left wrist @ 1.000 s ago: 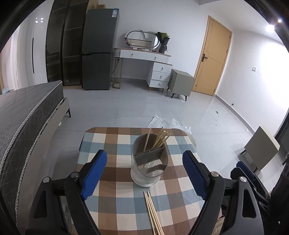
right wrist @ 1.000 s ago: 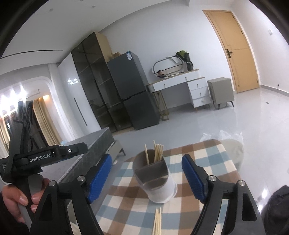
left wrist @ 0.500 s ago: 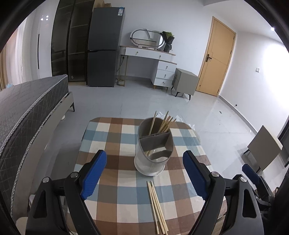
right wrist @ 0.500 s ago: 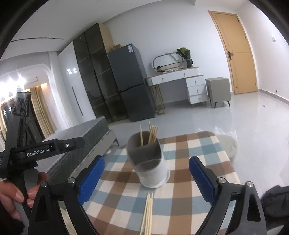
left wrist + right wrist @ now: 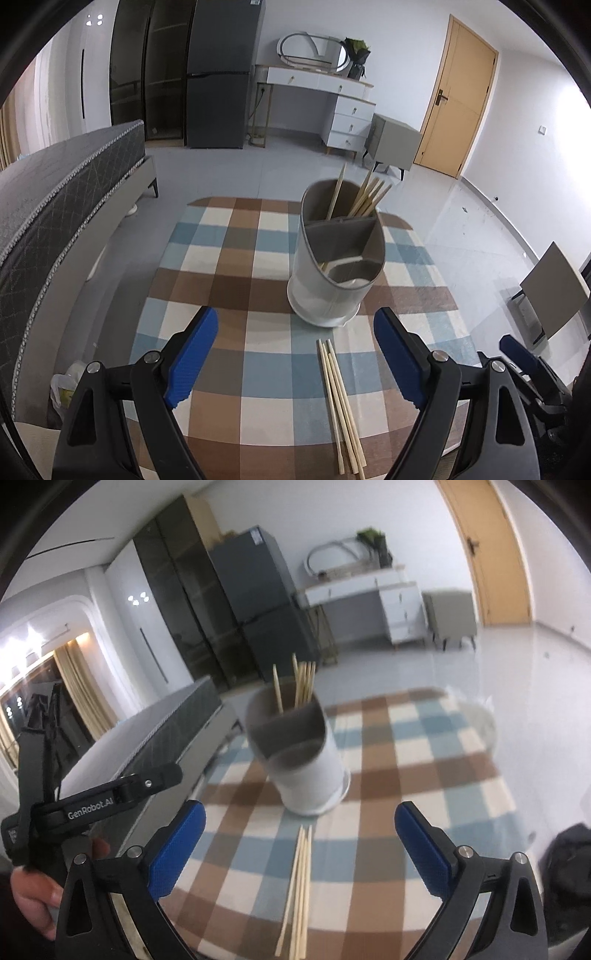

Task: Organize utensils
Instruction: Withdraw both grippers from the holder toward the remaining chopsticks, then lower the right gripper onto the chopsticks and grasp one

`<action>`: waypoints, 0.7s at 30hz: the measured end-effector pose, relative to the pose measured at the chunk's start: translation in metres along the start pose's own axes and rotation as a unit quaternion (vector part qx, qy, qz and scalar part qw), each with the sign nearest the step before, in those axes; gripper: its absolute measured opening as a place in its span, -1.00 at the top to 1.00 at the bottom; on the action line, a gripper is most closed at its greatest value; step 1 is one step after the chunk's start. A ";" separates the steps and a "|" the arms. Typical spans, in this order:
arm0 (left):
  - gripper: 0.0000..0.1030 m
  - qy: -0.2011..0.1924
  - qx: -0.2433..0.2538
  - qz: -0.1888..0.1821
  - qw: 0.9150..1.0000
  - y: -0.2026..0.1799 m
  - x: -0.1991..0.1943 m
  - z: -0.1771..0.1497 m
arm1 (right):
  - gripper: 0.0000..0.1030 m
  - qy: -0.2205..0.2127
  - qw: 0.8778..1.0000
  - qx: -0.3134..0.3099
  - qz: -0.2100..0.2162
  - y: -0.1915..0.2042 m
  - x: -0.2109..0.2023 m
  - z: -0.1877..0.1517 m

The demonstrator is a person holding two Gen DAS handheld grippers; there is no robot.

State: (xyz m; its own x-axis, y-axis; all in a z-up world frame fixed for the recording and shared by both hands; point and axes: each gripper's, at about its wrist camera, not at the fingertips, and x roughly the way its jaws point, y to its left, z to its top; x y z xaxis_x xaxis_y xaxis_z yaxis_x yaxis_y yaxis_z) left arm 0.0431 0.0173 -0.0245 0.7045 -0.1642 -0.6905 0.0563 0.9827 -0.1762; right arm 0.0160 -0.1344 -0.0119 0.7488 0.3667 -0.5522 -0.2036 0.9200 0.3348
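Checked tablecloth [image 5: 236, 258]: loose chopsticks [image 5: 341, 406] below right tool [image 5: 299, 843], both tools wide open, empty.

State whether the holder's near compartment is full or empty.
Empty of chopsticks: the holder has sticks only in its far compartment.

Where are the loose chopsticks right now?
The loose chopsticks lie flat on the checked cloth, just in front of the holder. In both wrist views they sit between the open tongs, right of centre for the left tongs.
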 end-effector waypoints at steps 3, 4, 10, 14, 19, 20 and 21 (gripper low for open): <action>-0.61 0.010 -0.002 -0.003 1.000 0.005 0.010 -0.007 | -1.00 0.014 1.000 -0.006 -0.012 0.000 0.009 -0.005; -0.61 0.015 -0.002 -0.001 1.000 0.009 0.015 -0.011 | -1.00 0.022 1.000 -0.006 -0.015 0.000 0.013 -0.006; -0.61 0.062 -0.024 0.023 0.998 0.026 0.040 -0.017 | -0.99 0.105 0.993 -0.023 -0.050 -0.003 0.050 -0.019; -0.61 0.079 -0.030 0.029 0.996 0.028 0.052 -0.016 | -0.84 0.147 0.986 -0.045 -0.064 -0.002 0.076 -0.028; -0.61 0.112 -0.070 0.032 0.991 0.041 0.068 -0.013 | -0.46 0.196 0.976 -0.070 -0.068 0.001 0.114 -0.034; -0.61 0.115 -0.077 0.037 0.990 0.045 0.069 -0.012 | -0.33 0.204 0.974 -0.072 -0.068 0.001 0.121 -0.035; -0.61 0.117 -0.082 0.042 0.989 0.049 0.071 -0.011 | -0.27 0.217 0.971 -0.076 -0.069 0.001 0.131 -0.035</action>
State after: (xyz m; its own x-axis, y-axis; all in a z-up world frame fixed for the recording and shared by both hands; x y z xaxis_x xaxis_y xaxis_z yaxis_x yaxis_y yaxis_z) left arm 0.0880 0.0528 -0.0896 0.5171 -0.1169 -0.8479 -0.1242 0.9699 -0.2095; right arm 0.0913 -0.0805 -0.1107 0.4463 0.2315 -0.8644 -0.2363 0.9622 0.1357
